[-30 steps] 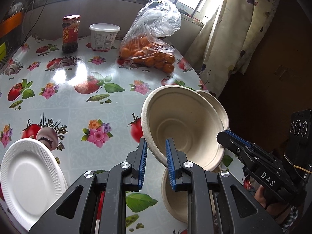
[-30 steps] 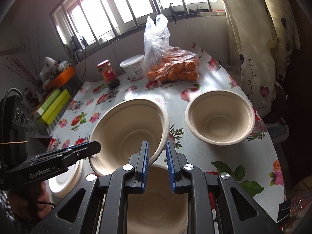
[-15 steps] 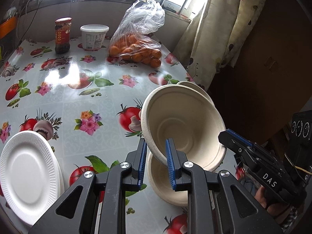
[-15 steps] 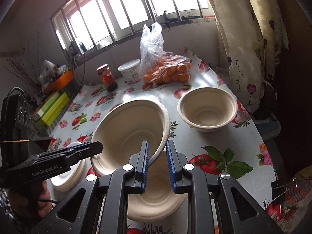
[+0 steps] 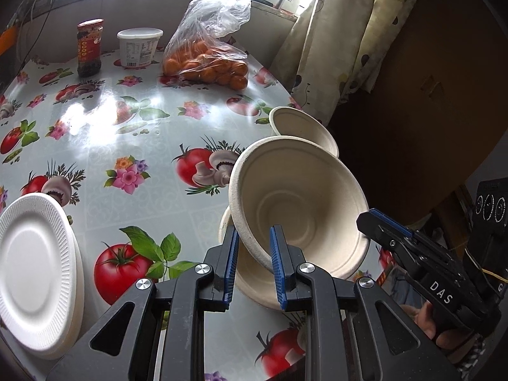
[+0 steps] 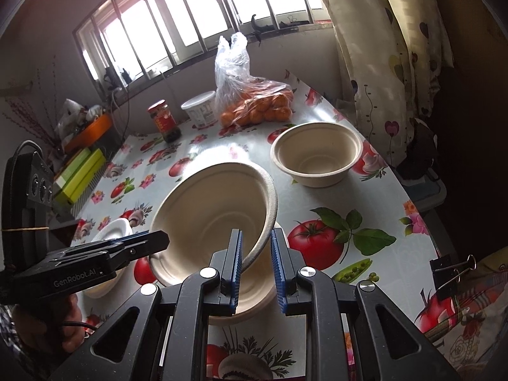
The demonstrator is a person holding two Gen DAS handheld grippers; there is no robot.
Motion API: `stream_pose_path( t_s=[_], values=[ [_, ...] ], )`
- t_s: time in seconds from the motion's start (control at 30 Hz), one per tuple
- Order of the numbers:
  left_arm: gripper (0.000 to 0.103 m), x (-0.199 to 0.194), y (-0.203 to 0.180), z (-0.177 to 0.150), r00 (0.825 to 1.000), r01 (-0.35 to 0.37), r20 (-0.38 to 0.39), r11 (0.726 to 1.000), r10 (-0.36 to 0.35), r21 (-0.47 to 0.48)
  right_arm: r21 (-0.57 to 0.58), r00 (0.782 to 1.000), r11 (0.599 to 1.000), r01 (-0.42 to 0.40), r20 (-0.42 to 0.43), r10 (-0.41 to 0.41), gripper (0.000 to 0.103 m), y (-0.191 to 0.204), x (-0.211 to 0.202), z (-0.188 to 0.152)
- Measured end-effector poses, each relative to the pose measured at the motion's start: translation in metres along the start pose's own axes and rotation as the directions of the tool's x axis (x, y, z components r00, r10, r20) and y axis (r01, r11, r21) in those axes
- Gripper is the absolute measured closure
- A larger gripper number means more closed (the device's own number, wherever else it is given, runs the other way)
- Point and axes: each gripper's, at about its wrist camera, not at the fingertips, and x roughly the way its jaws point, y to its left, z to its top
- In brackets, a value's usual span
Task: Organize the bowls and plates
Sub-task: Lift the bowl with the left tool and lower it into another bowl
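A beige pulp bowl point(image 5: 298, 203) is held tilted above the table by both grippers. My left gripper point(image 5: 252, 265) is shut on its near-left rim. My right gripper point(image 6: 255, 265) is shut on the opposite rim of the same bowl point(image 6: 212, 216). Under it a second beige bowl point(image 5: 250, 281) sits on the table, also in the right wrist view point(image 6: 250, 298). A third beige bowl point(image 6: 316, 155) stands further back near the table's right edge, also in the left wrist view point(image 5: 301, 128). A stack of white paper plates point(image 5: 35, 266) lies at the front left.
A bag of oranges point(image 5: 206, 54), a white tub point(image 5: 139, 46) and a dark jar point(image 5: 90, 47) stand at the back by the window. A curtain point(image 5: 343, 41) hangs at the right, beyond the table edge. Green boxes point(image 6: 81, 177) lie at the left in the right wrist view.
Both grippers have lifted the held bowl and drawn back. The bowl beneath and the far bowl now show further away.
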Motion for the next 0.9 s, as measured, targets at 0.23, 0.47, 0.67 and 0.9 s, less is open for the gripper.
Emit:
stream_pose_path(
  t_s=[0.23, 0.47, 0.67, 0.9],
  values=[
    [0.082, 0.01, 0.001, -0.009, 0.999, -0.003, -0.037, 1.0, 0.003, 0.002, 0.024, 1.0, 1.0, 0.002, -0.02, -0.001, 0.084, -0.005, 0.003, -0.011],
    [0.082, 0.018, 0.0, -0.014, 0.998, -0.021, -0.066, 1.0, 0.022, 0.011, 0.031, 0.999, 0.999, 0.011, -0.04, -0.01, 0.084, -0.009, 0.006, -0.018],
    [0.082, 0.019, -0.001, -0.016, 0.997, -0.026, -0.071, 1.0, 0.027, 0.015, 0.027, 0.998, 0.999, 0.021, -0.055, -0.019, 0.083, -0.01, 0.011, -0.022],
    [0.082, 0.019, -0.002, -0.016, 0.997, -0.032, -0.072, 0.999, 0.033, 0.021, 0.025, 0.998, 0.999, 0.024, -0.061, -0.022, 0.083, -0.011, 0.012, -0.023]
  ],
)
